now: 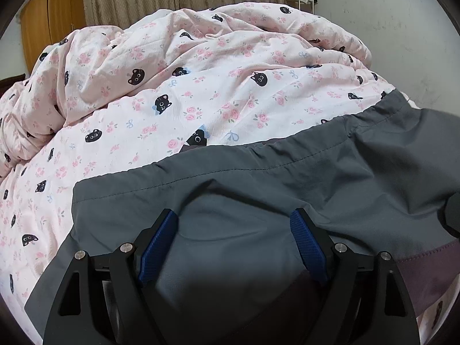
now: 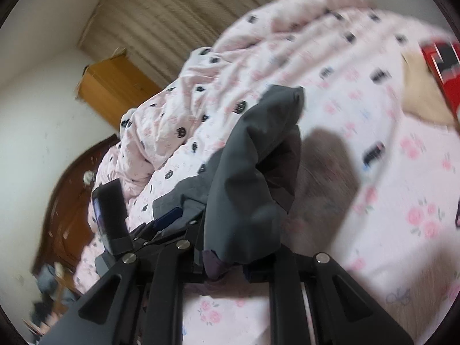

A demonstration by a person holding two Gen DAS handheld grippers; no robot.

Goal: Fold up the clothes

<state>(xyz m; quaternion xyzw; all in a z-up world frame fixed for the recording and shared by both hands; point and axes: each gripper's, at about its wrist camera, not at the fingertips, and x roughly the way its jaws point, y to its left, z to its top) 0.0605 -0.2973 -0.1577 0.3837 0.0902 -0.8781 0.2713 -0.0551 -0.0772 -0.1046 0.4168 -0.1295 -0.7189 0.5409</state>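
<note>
Here, left gripper (image 1: 234, 227) released above grey shorts (image 1: 258, 178); right gripper (image 2: 230, 261) grasping them.

The right gripper (image 2: 230, 247) fingertips are hidden under the draped grey garment (image 2: 247, 172), so their spacing cannot be told. Beyond the fingers, the quilt (image 2: 330, 66) is motion-blurred. The red box (image 2: 442, 66), right of the fingers, is cut off.

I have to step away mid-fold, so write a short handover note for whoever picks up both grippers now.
Left gripper: open, fingers resting on the flat part of the grey garment, gripping nothing.
Right gripper: raised, a bunch of the same garment draped over it; the grip itself is hidden.
Garment lies on the pink cat-print quilt.
Done: one end lifted.
Left: lay it over, smooth, finish folding.
</note>
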